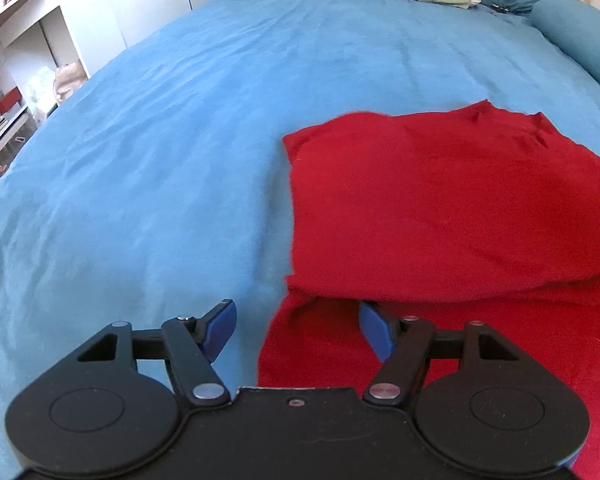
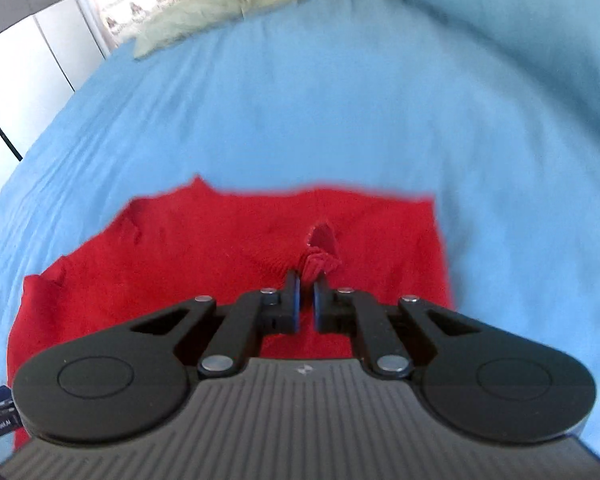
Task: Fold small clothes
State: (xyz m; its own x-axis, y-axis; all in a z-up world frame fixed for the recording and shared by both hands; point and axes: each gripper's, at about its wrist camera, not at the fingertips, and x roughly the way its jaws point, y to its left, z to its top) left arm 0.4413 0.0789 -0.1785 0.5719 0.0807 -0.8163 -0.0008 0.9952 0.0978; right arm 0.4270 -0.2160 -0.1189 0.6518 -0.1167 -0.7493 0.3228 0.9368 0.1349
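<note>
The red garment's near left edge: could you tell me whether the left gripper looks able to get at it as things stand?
Probably yes. The left gripper is open, with the red garment lying partly between its jaws on the blue bedspread, and nothing stands in the way.

Your left hand-held gripper point(image 1: 296, 330) has a matte black body with two round discs, black linkage arms joined by silver rivets, and blue finger pads point(image 1: 220, 330). Your right hand-held gripper point(image 2: 305, 298) has the same black discs and riveted linkages, plus a grey ribbed housing bearing a small pale emblem.
</note>
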